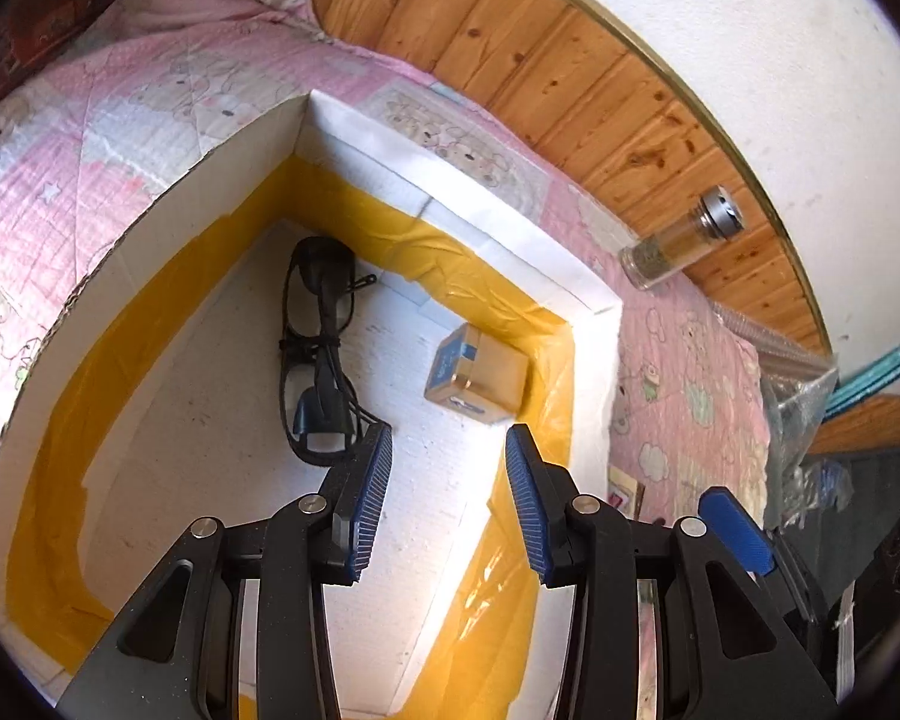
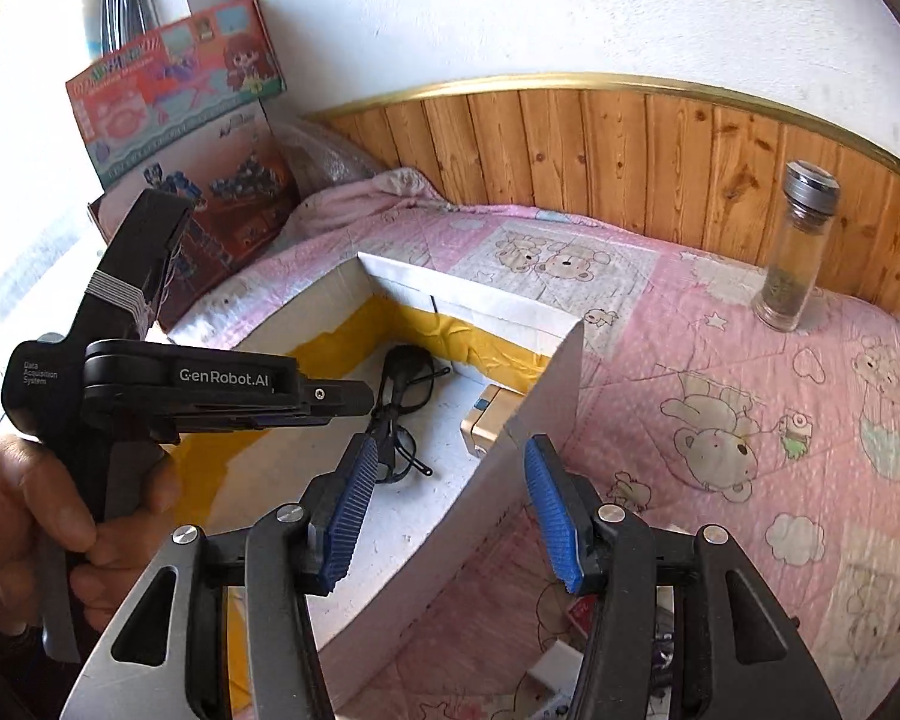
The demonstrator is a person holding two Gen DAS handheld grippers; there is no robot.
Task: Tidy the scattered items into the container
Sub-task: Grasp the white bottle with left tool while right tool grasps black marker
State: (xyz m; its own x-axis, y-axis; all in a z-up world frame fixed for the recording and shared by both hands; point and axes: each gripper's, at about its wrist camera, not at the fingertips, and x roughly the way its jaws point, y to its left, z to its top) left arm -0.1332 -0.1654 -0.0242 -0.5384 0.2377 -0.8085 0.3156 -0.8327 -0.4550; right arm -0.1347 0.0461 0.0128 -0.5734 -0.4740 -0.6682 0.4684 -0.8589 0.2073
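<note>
A white cardboard box (image 1: 462, 180) lined with yellow tape lies open on a pink quilt. Inside it are black glasses (image 1: 318, 348) and a small gold carton with a blue label (image 1: 477, 375). My left gripper (image 1: 450, 438) hovers over the box floor, open, with nothing between its blue pads. In the right wrist view the box (image 2: 480, 300) shows the glasses (image 2: 402, 414) and the carton (image 2: 489, 420). My right gripper (image 2: 450, 450) stands open above the box's near wall, its pads clear of it. A hand holds the left gripper (image 2: 354, 399) side-on at the left.
A glass bottle with a silver cap (image 2: 798, 246) stands on the quilt by the wooden wall panel (image 2: 630, 144); it is also in the left wrist view (image 1: 678, 240). Toy boxes (image 2: 174, 78) lean at the back left. Small loose items (image 2: 570, 660) lie on the quilt below the right gripper.
</note>
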